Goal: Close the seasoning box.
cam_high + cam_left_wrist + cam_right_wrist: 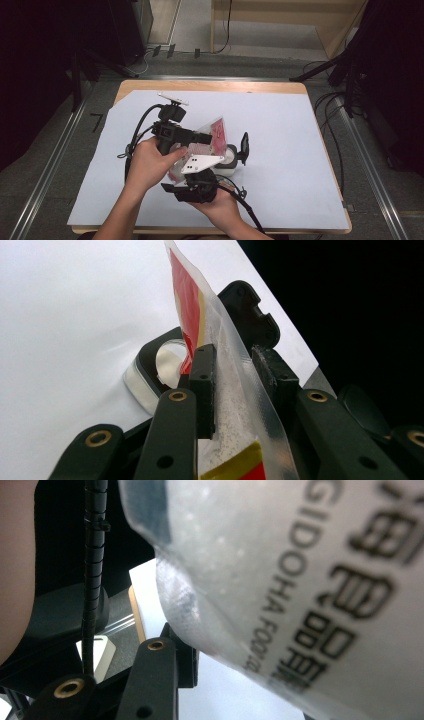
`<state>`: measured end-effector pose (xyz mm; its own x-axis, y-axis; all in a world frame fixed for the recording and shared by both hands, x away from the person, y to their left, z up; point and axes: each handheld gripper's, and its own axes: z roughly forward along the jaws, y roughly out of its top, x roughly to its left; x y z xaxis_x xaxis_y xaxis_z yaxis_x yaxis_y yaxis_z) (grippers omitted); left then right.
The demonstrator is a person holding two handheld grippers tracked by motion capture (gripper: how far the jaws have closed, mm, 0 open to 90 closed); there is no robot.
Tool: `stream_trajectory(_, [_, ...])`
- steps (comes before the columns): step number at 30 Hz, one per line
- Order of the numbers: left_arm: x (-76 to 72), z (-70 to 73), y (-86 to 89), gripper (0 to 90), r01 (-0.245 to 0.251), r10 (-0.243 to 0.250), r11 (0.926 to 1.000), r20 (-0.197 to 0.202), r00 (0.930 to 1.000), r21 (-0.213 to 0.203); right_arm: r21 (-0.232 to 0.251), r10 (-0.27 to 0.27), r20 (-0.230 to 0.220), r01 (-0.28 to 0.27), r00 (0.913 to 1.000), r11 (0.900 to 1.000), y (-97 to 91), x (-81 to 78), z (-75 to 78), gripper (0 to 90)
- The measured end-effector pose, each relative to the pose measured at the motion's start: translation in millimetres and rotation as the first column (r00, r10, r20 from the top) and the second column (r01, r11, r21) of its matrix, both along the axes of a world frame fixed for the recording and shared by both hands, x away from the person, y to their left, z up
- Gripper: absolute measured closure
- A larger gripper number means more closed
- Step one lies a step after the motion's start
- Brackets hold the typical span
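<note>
**Two grippers, one snack bag above the white sheet**

Two hands come in at the near edge of the table (pixel 320 150), each with a gripper, and both meet at the bag (pixel 216 134). Nearest to the person, the right hand (pixel 220 207) carries the right gripper (pixel 200 182), which sits just under and in front of the bag, its grey plate (pixel 200 163) against the bag's lower part. In the right gripper view the bag (pixel 300 580), clear film with dark printed lettering, lies close over the jaws; one black jaw meets its lower edge, the other is hidden, so whether this claw is clamped on the bag cannot be told.

Just beyond and to the left of the bag, the left hand (pixel 150 162) holds the left gripper (pixel 202 137), which reaches level toward the bag from its left. In the left gripper view the jaws stand narrow, with the bag's (pixel 235 390) clear sealed edge running up between the fingers (pixel 202 385); they look closed on that edge. The bag is red and yellow higher up and stands on edge, tilted, off the sheet (pixel 280 130).

Right beside the bag, on its far right side, a shiny round cup (pixel 231 156) in a black holder (pixel 244 145) rests on the sheet.
</note>
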<state>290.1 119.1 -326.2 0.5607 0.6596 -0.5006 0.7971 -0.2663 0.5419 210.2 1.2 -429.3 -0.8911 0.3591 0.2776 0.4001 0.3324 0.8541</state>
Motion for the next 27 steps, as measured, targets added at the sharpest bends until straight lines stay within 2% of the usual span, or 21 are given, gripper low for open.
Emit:
stream_trajectory(6, [-1.1, 2.0, 0.3, 72.7, -0.005, 0.005, 1.0, 0.005, 1.0, 0.002, 0.006, 0.004, -0.008, -0.004, 1.0, 1.0, 0.4, -0.6, 1.5, 63.5])
stream_trajectory(7, [-1.3, 2.1, 0.2, 72.3, -0.012, 0.012, 0.9998, 0.005, 0.9999, -0.014, 0.004, 0.003, -0.008, -0.003, 1.0, 1.0, 0.3, -0.6, 2.1, 63.5])
stream_trajectory(9, [-2.0, 3.6, 0.7, 71.6, -0.014, 0.014, 0.9998, 0.01, 0.9999, -0.012, 0.006, 0.007, -0.01, -0.007, 0.9999, 1.0, -0.2, 0.1, 3.4, 63.5])
stream_trajectory(13, [-6.3, 9.0, -2.3, 71.2, -0.01, 0.01, 0.9999, 0.03, 0.9995, 0.004, 0.027, 0.018, -0.009, -0.018, 0.9998, 0.9995, -1.4, -0.2, 5.9, 63.3])
stream_trajectory(19, [-2.3, 3.5, -4.1, 73.9, -0.005, 0.004, 0.9997, 0.025, 0.9997, 0.024, 0.03, 0.018, -0.048, -0.017, 0.9987, 0.9994, -1.5, 1.6, 2.8, 63.1])
stream_trajectory(21, [-2.7, 3.2, -4.6, 75.5, -0.006, 0.005, 0.9996, 0.03, 0.9995, 0.028, 0.024, 0.012, -0.035, -0.011, 0.9993, 0.9996, -1.0, 1.5, 0.7, 63.1])
stream_trajectory(27, [-4.4, 4.6, -6.6, 75.1, -0.001, 0.0, 0.9995, 0.031, 0.9995, 0.03, 0.03, 0.004, -0.044, -0.003, 0.999, 0.9996, -0.8, -0.1, 1.0, 63.2])
